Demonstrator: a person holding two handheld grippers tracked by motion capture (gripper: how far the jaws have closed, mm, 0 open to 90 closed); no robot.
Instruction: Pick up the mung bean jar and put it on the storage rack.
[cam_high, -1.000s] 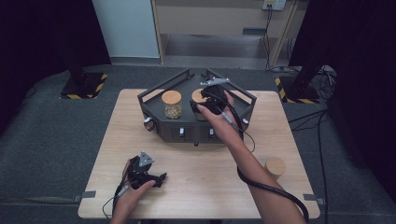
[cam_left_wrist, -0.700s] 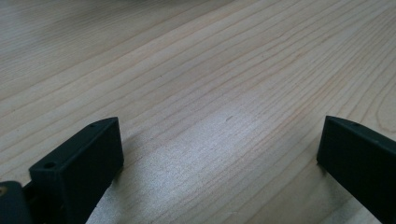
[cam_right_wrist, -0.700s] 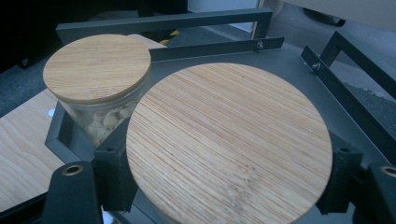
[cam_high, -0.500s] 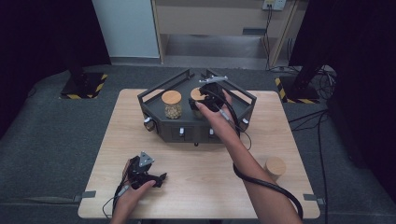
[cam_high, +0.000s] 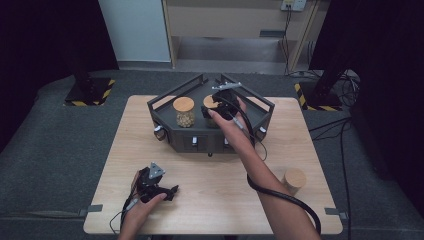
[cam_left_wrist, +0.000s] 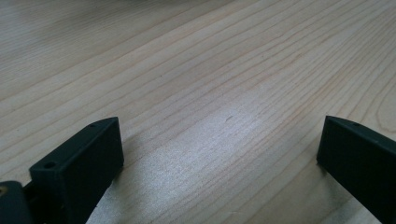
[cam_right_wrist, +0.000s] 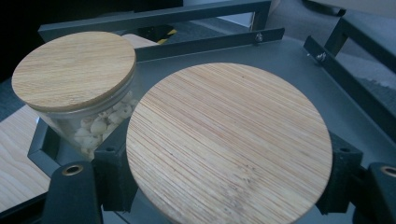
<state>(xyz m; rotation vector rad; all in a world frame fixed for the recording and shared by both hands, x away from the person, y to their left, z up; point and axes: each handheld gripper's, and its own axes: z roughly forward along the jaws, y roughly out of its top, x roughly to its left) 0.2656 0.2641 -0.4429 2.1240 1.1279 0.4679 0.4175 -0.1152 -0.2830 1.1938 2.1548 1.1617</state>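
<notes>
A dark six-sided tray (cam_high: 261, 101) stands at the far middle of the wooden table. In it a glass jar of pale pieces (cam_high: 183, 111) with a wooden lid stands upright. Right beside it my right gripper (cam_high: 220, 107) is shut on a second wooden-lidded jar (cam_high: 210, 103). In the right gripper view that jar's round lid (cam_right_wrist: 229, 140) sits between the jaws of the right gripper (cam_right_wrist: 229, 184), just above the tray floor, close to the other jar (cam_right_wrist: 74, 70). My left gripper (cam_high: 169, 191) rests on the table near the front left, open (cam_left_wrist: 219, 144), nothing between its jaws.
A third wooden-lidded jar (cam_high: 294, 179) stands on the table at the front right, beside my right forearm. The tray has raised rails (cam_right_wrist: 154, 18) around its edge and small knobs on its front face (cam_high: 195, 141). The right gripper's cable (cam_high: 280, 197) loops over the table.
My right gripper with its jar has edged slightly toward the far left inside the tray. The left gripper has not moved.
</notes>
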